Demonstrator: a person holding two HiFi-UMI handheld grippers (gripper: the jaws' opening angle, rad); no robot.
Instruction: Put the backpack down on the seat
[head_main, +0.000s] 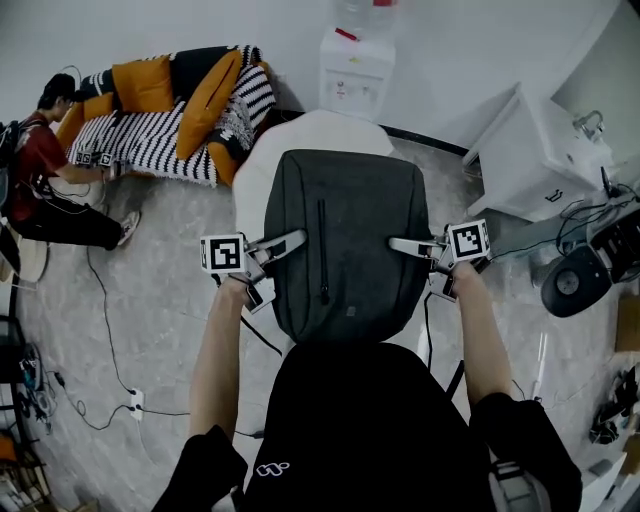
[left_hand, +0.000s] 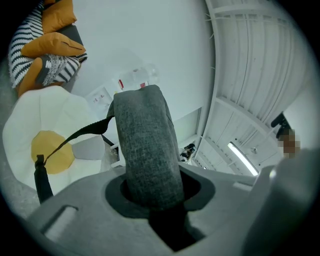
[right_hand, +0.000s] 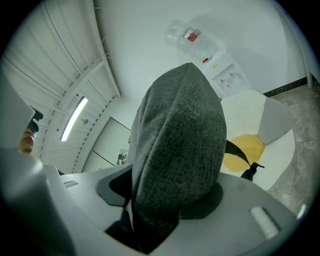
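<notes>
The grey backpack (head_main: 345, 240) hung in the air between the person and the white seat (head_main: 320, 128), covering most of the seat in the head view. In the gripper views the seat's yellow centre (left_hand: 50, 150) showed apart from it, so it did not look set down yet. Its long axis ran away from the person toward the seat's back and the wall. The zipped face was turned up toward the head camera, and which end was the top could not be told. The left tongs (head_main: 298, 241) were clamped on the fabric of its left edge and the right tongs (head_main: 397, 243) on its right edge, each with a thick fold filling the jaws. Both holds were only pinches of soft cloth, so the weight might drag a fold out. Letting go on one side first would probably swing the pack sideways. A loose black strap (left_hand: 75, 134) dangled below and could bunch under the pack or catch on the rim. The seat looked rounded, so a pack landing off-centre might slide to the floor. Beyond stood a water dispenser (head_main: 355, 72) and a striped sofa (head_main: 160, 135).
</notes>
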